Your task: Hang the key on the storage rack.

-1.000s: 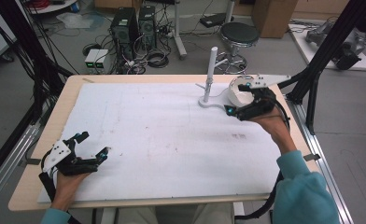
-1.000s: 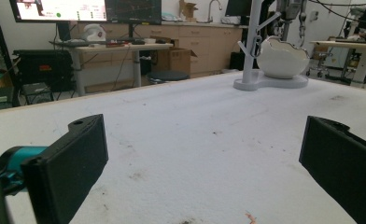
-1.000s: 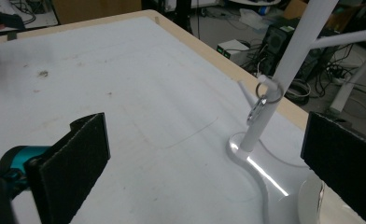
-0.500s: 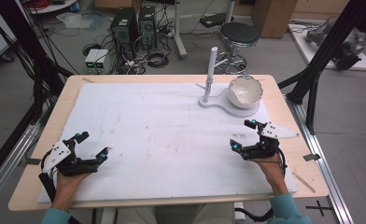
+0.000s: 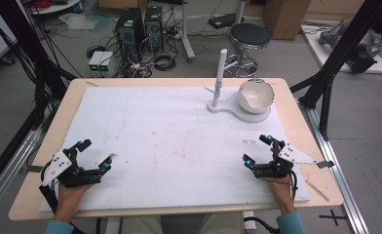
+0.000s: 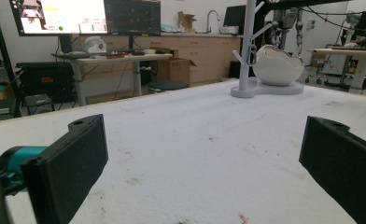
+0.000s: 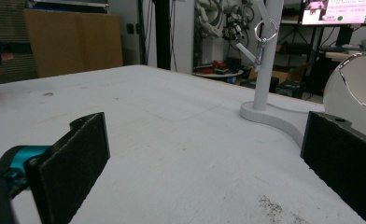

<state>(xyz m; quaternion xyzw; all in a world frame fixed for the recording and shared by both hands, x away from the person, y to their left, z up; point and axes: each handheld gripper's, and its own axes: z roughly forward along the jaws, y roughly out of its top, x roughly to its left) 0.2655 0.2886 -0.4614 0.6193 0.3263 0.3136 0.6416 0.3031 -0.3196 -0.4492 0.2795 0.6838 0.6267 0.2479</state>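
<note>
A white bowl [image 5: 256, 95] sits tilted on a white stand [image 5: 218, 104] near the far right corner of the tabletop [image 5: 179, 141]; its inside looks empty. Both the left gripper [image 5: 96, 156] and right gripper [image 5: 257, 150] rest near the front edge, jaws wide, holding nothing.

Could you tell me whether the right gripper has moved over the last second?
Yes. The right gripper has pulled back from the bowl toward the table's near edge.

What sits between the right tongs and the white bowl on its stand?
Nothing: the high view shows bare white mat between the right tongs and the bowl.
</note>
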